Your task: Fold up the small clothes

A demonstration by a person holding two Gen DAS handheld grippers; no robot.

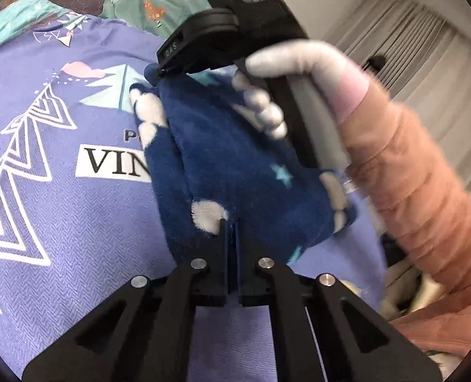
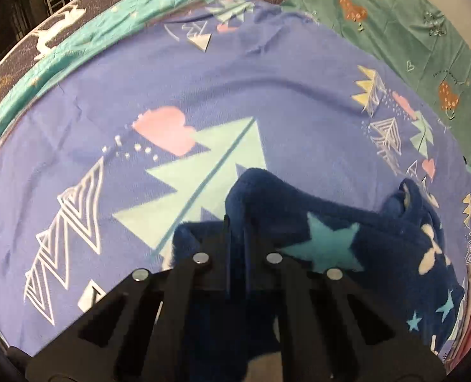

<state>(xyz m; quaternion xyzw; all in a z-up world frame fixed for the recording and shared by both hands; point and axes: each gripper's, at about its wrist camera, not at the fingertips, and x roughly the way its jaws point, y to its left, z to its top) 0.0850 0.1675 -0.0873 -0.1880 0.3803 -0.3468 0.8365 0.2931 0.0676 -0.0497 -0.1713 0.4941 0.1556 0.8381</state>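
A small dark-blue fleece garment (image 1: 232, 172) with white blobs and teal stars hangs bunched above the purple printed bedspread (image 1: 60, 191). My left gripper (image 1: 232, 226) is shut on its near edge. My right gripper (image 1: 162, 70), held by a white-gloved hand, pinches the garment's far top corner in the left wrist view. In the right wrist view my right gripper (image 2: 237, 222) is shut on a fold of the same fleece garment (image 2: 330, 238), which drapes to the right over the bedspread (image 2: 140, 95).
A green printed cloth (image 2: 394, 25) lies at the far right of the bed, also in the left wrist view (image 1: 152, 0). A teal quilt edge (image 2: 76, 41) runs along the far left. Pale curtains (image 1: 410, 47) hang beyond the bed. The person's pink sleeve (image 1: 426, 207) crosses on the right.
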